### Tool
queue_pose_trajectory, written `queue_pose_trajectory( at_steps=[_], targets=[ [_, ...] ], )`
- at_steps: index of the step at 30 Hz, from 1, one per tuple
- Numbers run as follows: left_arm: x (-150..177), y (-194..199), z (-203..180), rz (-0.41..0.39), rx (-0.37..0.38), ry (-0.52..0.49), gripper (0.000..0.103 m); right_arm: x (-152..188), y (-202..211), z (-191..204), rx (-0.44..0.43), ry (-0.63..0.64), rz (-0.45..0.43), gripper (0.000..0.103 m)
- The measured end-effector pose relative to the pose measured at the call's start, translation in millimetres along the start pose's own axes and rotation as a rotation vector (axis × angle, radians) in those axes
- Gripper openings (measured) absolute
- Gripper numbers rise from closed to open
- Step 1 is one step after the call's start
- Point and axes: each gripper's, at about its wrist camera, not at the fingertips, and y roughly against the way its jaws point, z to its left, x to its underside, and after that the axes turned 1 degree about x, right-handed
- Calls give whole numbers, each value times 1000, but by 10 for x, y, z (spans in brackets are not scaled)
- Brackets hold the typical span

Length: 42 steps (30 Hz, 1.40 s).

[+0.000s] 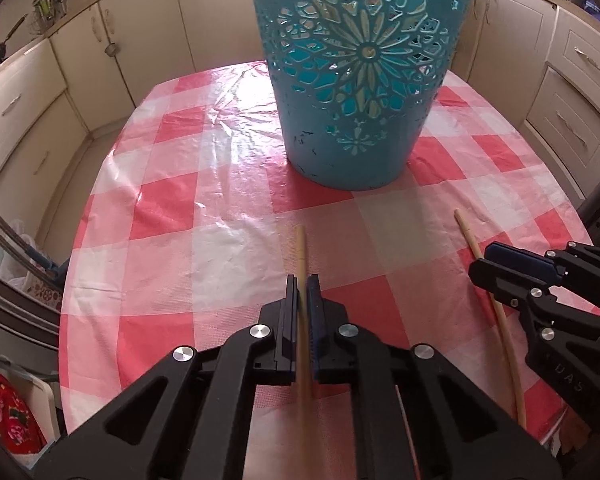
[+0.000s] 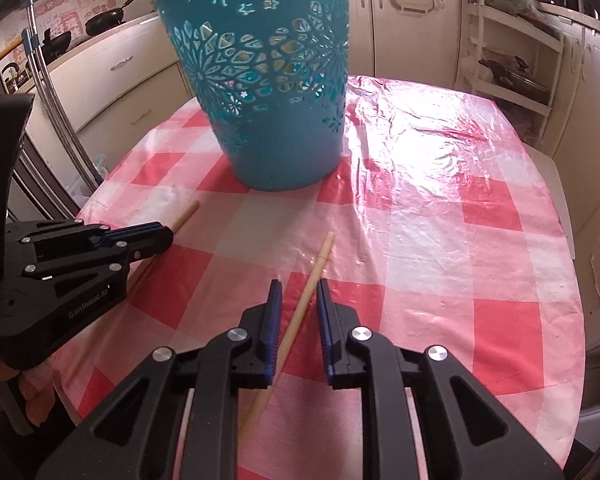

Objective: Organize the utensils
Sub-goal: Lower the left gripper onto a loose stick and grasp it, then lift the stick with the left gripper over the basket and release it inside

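Gripping one bamboo chopstick (image 1: 301, 252) between the pressed-together pads of your left gripper (image 1: 302, 280), you hold it low over the red-and-white checked tablecloth (image 1: 204, 216). Your right gripper (image 2: 298, 286) stands slightly parted around the second chopstick (image 2: 320, 264), its pads not touching it. Just beyond both stands the teal cut-out basket (image 2: 276, 152), upright on the cloth.

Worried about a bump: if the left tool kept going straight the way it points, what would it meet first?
Probably the checked tablecloth just ahead; the left tool points downward. The teal basket stands farther along.
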Motion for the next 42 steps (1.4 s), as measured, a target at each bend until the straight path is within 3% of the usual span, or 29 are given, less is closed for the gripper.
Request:
queue_pose_trajectory(
  at_steps=[4, 7, 10, 14, 19, 27, 33, 42],
  targets=[
    [-36, 103, 53, 9, 75, 41, 5, 27, 5, -13, -8, -10, -10, 18],
    [-123, 398, 152, -34, 165, 83, 5, 26, 7, -24, -10, -13, -12, 18],
    [-311, 842, 252, -132, 276, 107, 5, 27, 11, -26, -10, -12, -13, 18],
    [-738, 1402, 317, -306, 321, 124, 5, 44, 30, -30, -10, -12, -15, 18],
    [-1307, 1707, 302, -503, 276, 170, 5, 49, 33, -26, -10, -13, -17, 18],
    [-1899, 1590, 174, -673, 160, 252, 5, 56, 43, -25, -13, -14, -18, 19],
    [-2096, 1178, 167, -682, 99, 309, 5, 48, 44, 4, -4, 1, -17, 20],
    [-1927, 751, 173, -654, 42, 307, 5, 29, 15, 67, 6, 29, -14, 25]
  ],
)
